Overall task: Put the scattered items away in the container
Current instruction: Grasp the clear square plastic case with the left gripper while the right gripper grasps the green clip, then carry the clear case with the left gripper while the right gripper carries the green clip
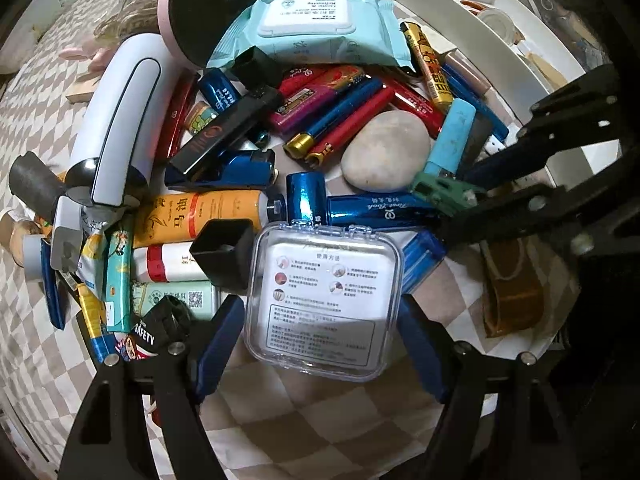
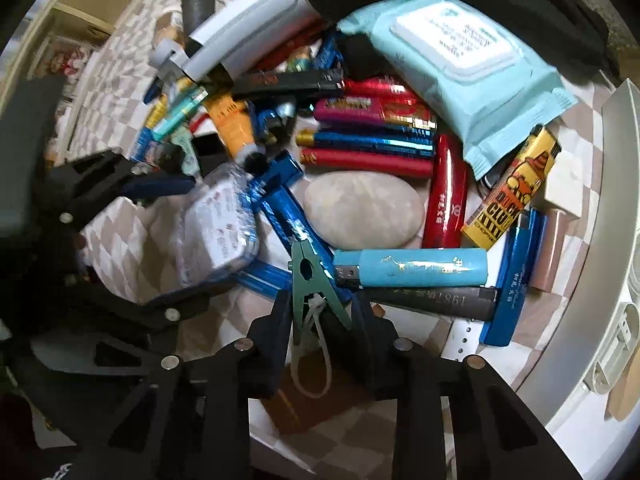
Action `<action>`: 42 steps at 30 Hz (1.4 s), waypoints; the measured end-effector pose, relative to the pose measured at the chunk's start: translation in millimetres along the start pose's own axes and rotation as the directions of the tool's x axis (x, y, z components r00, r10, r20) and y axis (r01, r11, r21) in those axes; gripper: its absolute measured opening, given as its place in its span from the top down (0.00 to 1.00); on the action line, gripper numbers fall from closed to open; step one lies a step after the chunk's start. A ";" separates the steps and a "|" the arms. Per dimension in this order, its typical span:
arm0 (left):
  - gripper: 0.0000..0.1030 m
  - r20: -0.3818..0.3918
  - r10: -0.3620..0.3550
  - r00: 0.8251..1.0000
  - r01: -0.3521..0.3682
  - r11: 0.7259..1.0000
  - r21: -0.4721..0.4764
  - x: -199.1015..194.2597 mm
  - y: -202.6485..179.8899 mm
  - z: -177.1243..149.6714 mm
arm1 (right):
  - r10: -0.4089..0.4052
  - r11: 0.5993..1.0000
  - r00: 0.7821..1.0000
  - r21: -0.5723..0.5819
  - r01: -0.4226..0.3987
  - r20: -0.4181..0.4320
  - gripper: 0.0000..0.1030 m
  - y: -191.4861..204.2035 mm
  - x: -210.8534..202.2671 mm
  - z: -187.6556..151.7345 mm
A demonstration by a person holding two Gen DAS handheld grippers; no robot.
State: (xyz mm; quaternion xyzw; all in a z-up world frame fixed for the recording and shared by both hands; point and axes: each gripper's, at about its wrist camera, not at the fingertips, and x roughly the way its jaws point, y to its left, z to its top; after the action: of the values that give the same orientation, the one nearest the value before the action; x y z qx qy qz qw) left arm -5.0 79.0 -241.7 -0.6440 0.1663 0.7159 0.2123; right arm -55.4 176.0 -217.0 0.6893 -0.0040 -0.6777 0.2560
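The left gripper is pinching the clear plastic case, just beside the pale stone; the right gripper is clamping a green clip, also near it.

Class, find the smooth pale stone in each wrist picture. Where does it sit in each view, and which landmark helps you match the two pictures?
Left wrist view: the pale stone lies right of centre, in the upper middle of the pile.
Right wrist view: the stone lies near the centre.
Shared landmark: the light blue lighter, which is right of the stone in the left view and below it in the right view.
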 end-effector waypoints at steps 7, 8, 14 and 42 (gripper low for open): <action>0.26 -0.003 -0.076 0.997 0.075 0.994 -0.079 -6.3 11.6 -4.0 | 0.048 0.998 0.995 0.023 -0.050 0.086 0.70 1.6 -28.5 1.4; 0.26 0.003 -0.082 0.997 0.082 0.993 -0.089 -7.9 13.0 -4.3 | 0.055 0.998 0.994 0.028 -0.058 0.098 0.70 0.3 -33.2 1.9; 0.54 0.052 -0.125 0.991 0.130 0.983 -0.126 -22.7 21.2 -4.0 | 0.097 0.993 0.981 0.046 -0.106 0.166 0.70 -0.9 -53.7 3.7; 0.24 -0.046 -0.070 0.997 0.059 0.978 -0.200 8.3 18.3 34.5 | 0.101 0.989 0.972 0.082 -0.120 0.212 0.70 -11.3 -72.7 -0.7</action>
State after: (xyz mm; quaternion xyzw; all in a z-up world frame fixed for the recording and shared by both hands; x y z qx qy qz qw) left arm -44.5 81.8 -246.5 -0.6857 0.0786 0.7044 0.1656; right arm -64.6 211.7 -153.3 0.6249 -0.1009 -0.7296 0.2588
